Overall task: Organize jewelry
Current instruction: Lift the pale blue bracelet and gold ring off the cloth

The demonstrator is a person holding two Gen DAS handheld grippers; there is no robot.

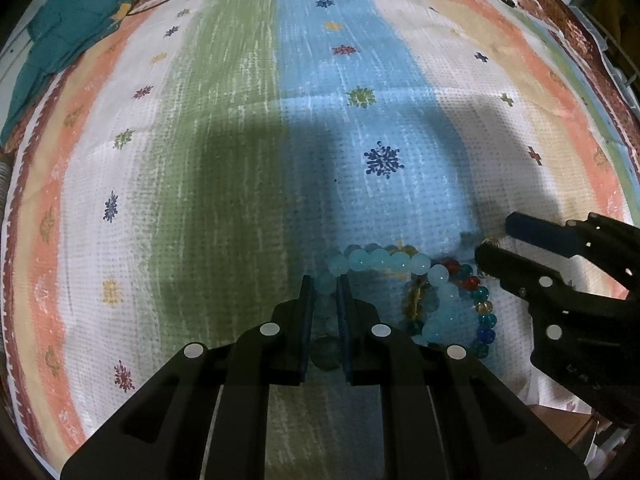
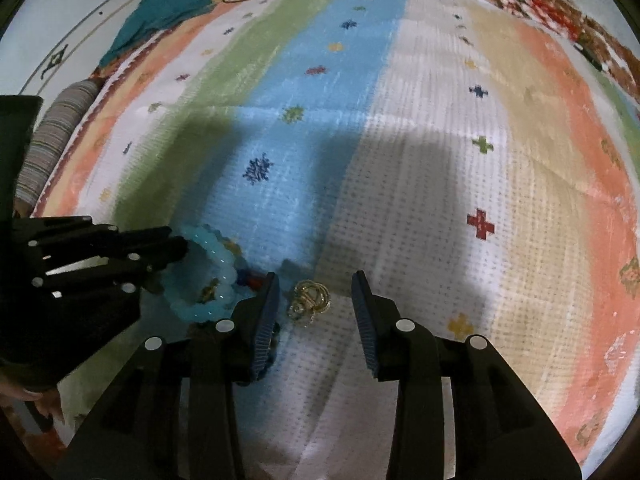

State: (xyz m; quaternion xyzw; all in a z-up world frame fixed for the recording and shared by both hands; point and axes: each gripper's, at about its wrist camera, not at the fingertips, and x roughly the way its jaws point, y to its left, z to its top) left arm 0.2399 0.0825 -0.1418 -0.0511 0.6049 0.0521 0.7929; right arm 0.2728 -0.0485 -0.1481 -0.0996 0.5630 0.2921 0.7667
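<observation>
The jewelry is found clustered on the striped cloth, at the near edge of its blue band, within the shadow cast there. A pale blue bead bracelet is seen gripped by the left gripper: the two fingers are closed to a narrow gap, with one bead held between their tips. The remainder of the loop is draped to the right over a yellow bead bracelet. A multicoloured bead bracelet of red, teal and blue beads is noted just beside these, touching the pale loop.

The right gripper is observed with its jaws spread wide apart and nothing held. A small gold-coloured piece, of tangled wire-like form, is seen lying on the cloth between the fingers, nearer the left one; contact with either finger cannot be confirmed. In the left wrist view the same gripper is recorded close to the multicoloured bracelet.

Farther off, the cloth is marked with green, blue, white, cream and orange bands and small printed motifs. A teal fabric is seen at the far left corner.
</observation>
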